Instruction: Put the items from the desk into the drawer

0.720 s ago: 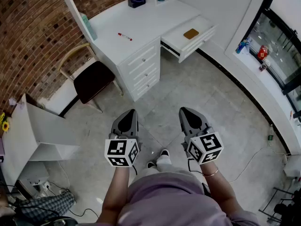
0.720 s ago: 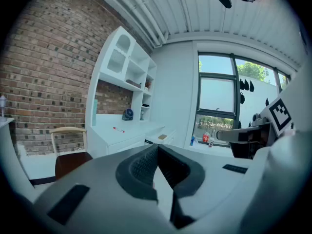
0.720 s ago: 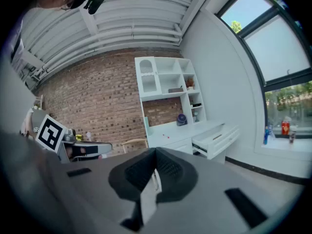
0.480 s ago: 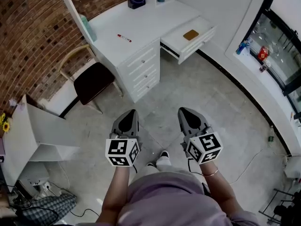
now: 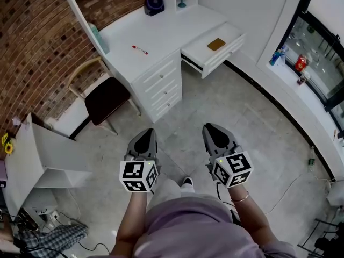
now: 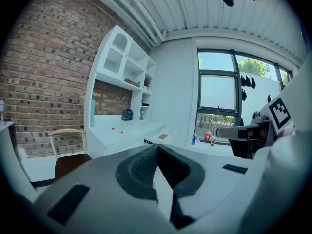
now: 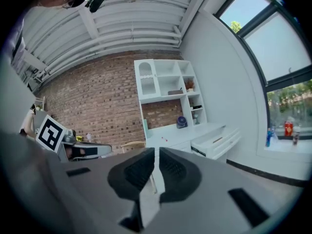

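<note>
Left gripper (image 5: pixel 145 135) and right gripper (image 5: pixel 213 129): fingers pressed together, empty, well apart from the table (image 5: pixel 177 28). The red pen (image 5: pixel 140 49), too small to judge surely, looks light and stiff; pinch its middle.

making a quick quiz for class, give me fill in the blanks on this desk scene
1. On the white desk lies a ____ pen.
2. The drawer holding the brown item stands ____.
3. The left tool and right tool hold nothing, and their jaws are ____.

Missing words: red; open; shut
</note>
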Motion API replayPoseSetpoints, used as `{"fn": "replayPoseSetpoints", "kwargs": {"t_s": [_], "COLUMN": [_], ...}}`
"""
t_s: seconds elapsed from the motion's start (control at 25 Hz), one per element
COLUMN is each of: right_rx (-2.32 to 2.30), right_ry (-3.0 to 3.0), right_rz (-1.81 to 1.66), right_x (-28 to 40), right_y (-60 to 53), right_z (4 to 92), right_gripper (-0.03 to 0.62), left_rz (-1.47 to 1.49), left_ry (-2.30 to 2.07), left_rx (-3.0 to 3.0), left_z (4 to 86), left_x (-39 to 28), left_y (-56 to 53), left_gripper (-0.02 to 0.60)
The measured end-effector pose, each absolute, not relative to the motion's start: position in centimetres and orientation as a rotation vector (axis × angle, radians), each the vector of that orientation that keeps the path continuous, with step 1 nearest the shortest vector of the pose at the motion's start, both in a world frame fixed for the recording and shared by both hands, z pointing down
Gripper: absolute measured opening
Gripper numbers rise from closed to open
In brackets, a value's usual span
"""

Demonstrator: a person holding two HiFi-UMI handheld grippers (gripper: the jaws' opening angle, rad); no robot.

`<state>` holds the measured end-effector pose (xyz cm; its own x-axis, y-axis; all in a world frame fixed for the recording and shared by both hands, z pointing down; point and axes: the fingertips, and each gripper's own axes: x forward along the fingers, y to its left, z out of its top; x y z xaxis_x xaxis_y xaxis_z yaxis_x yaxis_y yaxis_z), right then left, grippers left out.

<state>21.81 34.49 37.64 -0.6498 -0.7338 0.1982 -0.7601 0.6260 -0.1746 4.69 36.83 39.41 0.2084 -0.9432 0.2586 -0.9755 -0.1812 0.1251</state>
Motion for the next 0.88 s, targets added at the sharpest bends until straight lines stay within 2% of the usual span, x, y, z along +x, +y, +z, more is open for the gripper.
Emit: {"fn": "replayPoseSetpoints", "kwargs": {"t_s": [0.44, 0.88], "right_rx": [1.245, 1.262], "right_ry": [-2.712, -2.679], "right_rz": [0.42, 0.451], "right_x": [20.4, 14.1], "right_y": [31.4, 21.6], "right_z": [38.7, 40.7], "right_gripper": [0.081, 0.109], "left_rz": [0.203, 0.202], "left_ry": [-1.81, -1.789], "left_rx": [2.202, 2.19], "left_z": [40.5, 42.6], "left_x": [3.2, -3.6], "left_y": [33.8, 24.1], "left_gripper": [-0.002, -0.002]}}
